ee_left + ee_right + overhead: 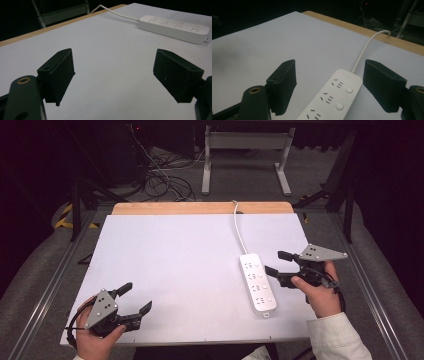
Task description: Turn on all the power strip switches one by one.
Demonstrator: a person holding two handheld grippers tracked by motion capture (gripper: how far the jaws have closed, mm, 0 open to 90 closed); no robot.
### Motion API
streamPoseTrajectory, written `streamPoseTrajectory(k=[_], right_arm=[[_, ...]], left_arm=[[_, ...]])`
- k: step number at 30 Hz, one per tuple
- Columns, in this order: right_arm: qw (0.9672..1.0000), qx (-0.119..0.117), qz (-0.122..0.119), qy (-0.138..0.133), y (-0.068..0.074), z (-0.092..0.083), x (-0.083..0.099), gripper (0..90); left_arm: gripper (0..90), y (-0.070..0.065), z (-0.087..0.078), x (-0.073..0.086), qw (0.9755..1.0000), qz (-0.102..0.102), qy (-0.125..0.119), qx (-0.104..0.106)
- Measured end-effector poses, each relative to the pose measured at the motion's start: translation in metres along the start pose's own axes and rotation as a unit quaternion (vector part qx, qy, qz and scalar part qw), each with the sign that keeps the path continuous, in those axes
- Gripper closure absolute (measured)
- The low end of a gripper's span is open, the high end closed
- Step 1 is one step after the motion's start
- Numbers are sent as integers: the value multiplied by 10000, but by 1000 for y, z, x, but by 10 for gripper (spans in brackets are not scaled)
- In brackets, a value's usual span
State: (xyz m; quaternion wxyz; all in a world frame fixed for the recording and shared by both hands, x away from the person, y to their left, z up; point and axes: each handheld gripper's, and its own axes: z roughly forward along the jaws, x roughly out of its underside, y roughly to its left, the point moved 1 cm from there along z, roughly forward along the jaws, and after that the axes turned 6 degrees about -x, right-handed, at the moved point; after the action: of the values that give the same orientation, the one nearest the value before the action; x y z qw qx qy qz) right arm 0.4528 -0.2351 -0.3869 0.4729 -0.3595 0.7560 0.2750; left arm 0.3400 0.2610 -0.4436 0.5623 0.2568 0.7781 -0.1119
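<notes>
Between the right claw's (pixel 329 82) jaws we lose the power strip's (pixel 329 97) near end past the bottom edge; its cord (pixel 368 45) vanishes beyond the table (pixel 262 45).

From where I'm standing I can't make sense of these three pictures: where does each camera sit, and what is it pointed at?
High view: above the person's side, looking forward and down on the table; both hands hold the left gripper and right gripper.
Left gripper view: rides the left gripper, looking across the table between open jaws.
Right gripper view: rides the right gripper, open jaws over the power strip.
Shared: all show the power strip.
</notes>
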Motion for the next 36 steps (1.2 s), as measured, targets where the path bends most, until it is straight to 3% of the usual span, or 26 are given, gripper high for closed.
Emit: streamPoseTrajectory(k=[7,15,22,29,36], right_arm=[[9999,-53,116,16,9,-14,9,242],[9991,-147,357,166,15,-20,30,233],[9986,-422,302,98,17,-17,57,184],[9977,-541,399,-90,19,-12,79,185],[9979,-539,363,-52,22,-6,96,174]], left_arm=[[162,1,-1,0,10000,-13,-24,20],[155,1,-2,-1,9999,-79,-25,59],[149,2,-2,0,9999,-95,-20,97],[140,2,-1,2,9999,-91,-1,123],[128,3,-1,7,9999,-54,23,148]])
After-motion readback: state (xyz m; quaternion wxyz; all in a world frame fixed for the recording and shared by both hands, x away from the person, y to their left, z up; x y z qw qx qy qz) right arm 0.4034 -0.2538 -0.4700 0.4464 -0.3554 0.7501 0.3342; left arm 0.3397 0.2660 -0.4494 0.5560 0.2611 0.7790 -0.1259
